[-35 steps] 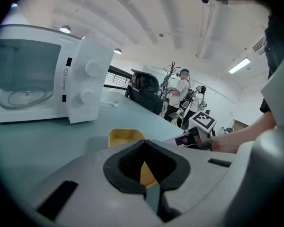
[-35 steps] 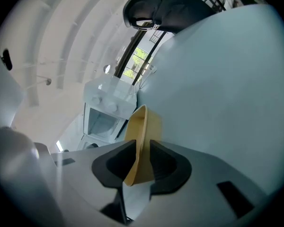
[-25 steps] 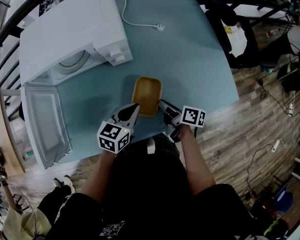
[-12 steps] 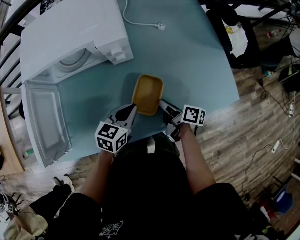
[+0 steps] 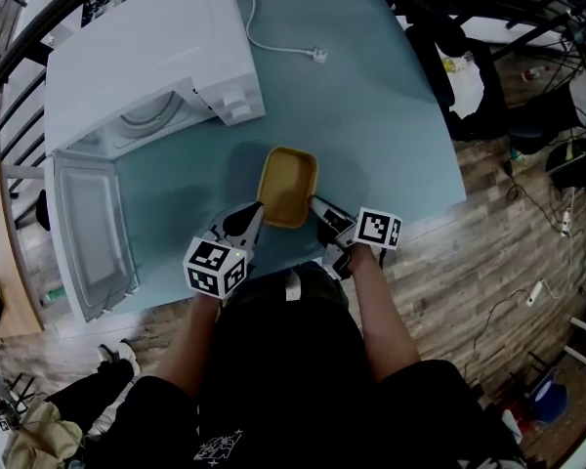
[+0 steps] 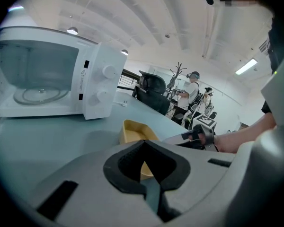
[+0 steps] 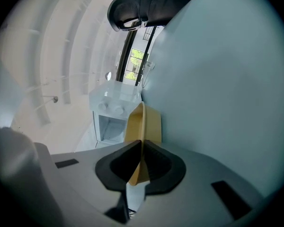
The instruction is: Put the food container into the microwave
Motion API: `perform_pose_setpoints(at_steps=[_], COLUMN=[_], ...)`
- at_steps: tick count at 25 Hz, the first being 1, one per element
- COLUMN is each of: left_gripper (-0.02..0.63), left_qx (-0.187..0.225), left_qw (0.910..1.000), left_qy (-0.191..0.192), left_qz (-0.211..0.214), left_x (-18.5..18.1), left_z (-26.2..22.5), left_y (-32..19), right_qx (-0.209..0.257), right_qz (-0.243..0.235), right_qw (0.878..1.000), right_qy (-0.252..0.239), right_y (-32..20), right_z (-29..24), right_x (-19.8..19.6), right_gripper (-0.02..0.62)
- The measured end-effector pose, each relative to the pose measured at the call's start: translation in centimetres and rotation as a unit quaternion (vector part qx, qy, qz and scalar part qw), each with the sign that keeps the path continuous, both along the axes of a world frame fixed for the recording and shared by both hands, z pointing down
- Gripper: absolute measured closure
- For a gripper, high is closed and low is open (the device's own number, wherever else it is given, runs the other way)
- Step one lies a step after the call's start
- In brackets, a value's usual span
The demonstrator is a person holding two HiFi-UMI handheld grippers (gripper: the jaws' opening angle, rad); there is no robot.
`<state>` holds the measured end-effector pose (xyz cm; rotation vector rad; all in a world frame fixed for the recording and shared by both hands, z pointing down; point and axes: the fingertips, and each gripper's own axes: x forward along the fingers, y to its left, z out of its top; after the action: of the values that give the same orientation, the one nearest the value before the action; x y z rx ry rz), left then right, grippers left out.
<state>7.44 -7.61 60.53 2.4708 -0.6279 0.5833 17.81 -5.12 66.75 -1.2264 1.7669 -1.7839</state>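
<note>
A yellow food container (image 5: 288,186) sits empty on the blue-grey table (image 5: 391,115), in front of the person. My right gripper (image 5: 315,206) is shut on its near right rim; the rim (image 7: 143,122) runs edge-on between the jaws in the right gripper view. My left gripper (image 5: 257,213) meets the near left corner with its tips together, and the yellow container (image 6: 132,131) shows through the gap behind the tips. The white microwave (image 5: 146,57) stands at the table's far left with its door (image 5: 88,233) swung open and the glass turntable (image 6: 38,94) bare inside.
The microwave's white cord and plug (image 5: 314,55) lie on the table behind the container. The control panel with two knobs (image 6: 104,84) faces the container. The table's near edge runs just under both grippers. A person (image 6: 191,91) and office chairs stand in the background.
Almost nothing: both grippers stay at the container's near corners, the left one shifting slightly. The container rests in the same spot.
</note>
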Motion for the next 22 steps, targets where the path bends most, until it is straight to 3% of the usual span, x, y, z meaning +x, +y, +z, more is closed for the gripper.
perform_pose_setpoints(at_steps=[10,22], left_gripper=[0.598,0.598], left_qx=[0.011,0.023], left_qw=[0.9981,0.9891], left_qy=[0.002,-0.001], left_qz=[-0.060,-0.146], left_x=[-4.1,-11.4], left_z=[-0.7,-1.4], left_y=[-1.4,-3.4], right_qx=[0.008,0.009], right_qz=[-0.044,-0.116], right_qw=[0.999,0.993], right_qy=[0.003,0.015], right_y=[-1.5,-4.7], right_z=[-1.1,-1.4], right_x=[-3.1,-9.1], right_gripper=[0.569,0.570])
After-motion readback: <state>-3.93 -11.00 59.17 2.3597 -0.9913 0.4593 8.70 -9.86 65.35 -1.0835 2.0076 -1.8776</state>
